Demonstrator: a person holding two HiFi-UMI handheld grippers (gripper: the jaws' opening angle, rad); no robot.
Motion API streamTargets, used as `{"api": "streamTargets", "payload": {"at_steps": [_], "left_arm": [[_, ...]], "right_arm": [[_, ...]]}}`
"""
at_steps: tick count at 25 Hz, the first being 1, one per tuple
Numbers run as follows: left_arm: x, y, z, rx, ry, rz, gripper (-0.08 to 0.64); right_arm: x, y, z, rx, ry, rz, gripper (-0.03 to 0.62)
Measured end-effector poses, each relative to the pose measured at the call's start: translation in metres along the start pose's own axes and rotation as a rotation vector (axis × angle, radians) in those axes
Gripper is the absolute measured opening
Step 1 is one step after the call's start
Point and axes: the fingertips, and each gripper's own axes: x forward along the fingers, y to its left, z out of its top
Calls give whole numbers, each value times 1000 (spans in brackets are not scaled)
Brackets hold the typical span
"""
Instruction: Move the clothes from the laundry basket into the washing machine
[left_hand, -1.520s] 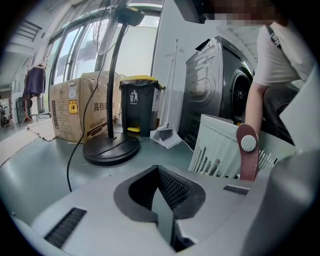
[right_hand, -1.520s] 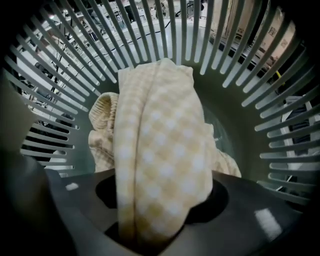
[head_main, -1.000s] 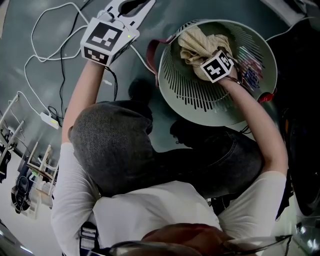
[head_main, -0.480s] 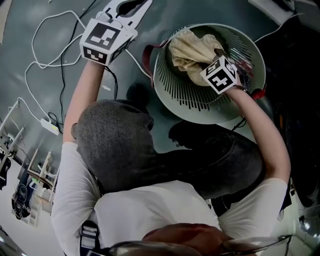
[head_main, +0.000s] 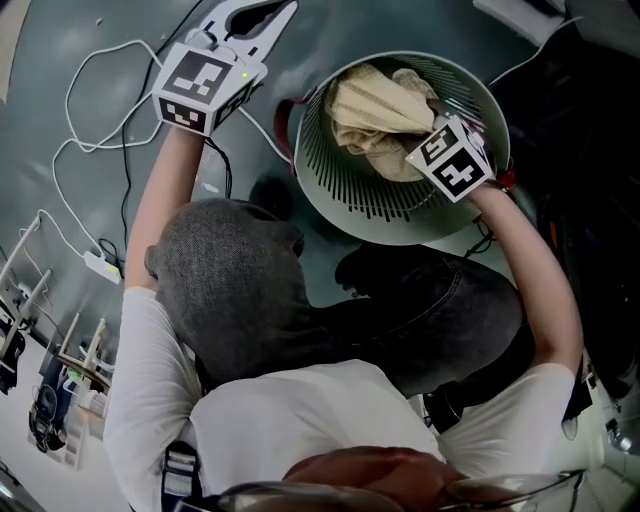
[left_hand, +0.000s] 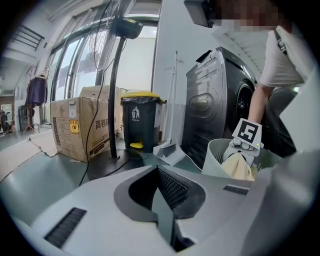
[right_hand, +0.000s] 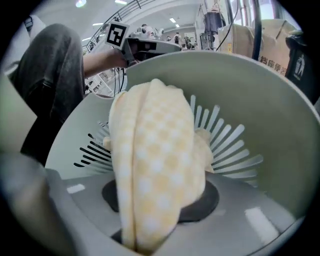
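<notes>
Cloth, soft yellow check, pinched in rt claw over slotted round basket

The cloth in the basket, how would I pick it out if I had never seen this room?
Find the dark washing machine; beside it on the floor stands a round pale green laundry basket with slotted walls. Inside it is the cloth, pale yellow with a white check, the one item pinched in the right gripper.
</notes>
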Motion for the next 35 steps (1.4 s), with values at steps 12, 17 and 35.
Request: {"api": "streamTargets", "payload": {"at_steps": [12,17,35], "left_arm": [[7,-12,60,57,-48,-65,6],[9,-19,81,99,-48,-115,6],[21,-102,173,230,-84,-344,6]], "right_arm": [[-87,-11,20,60,-175,-39,175],[-120,-19,26,96,-265,-88,176],[-224,-28,47,148,-489,-284,176]]}}
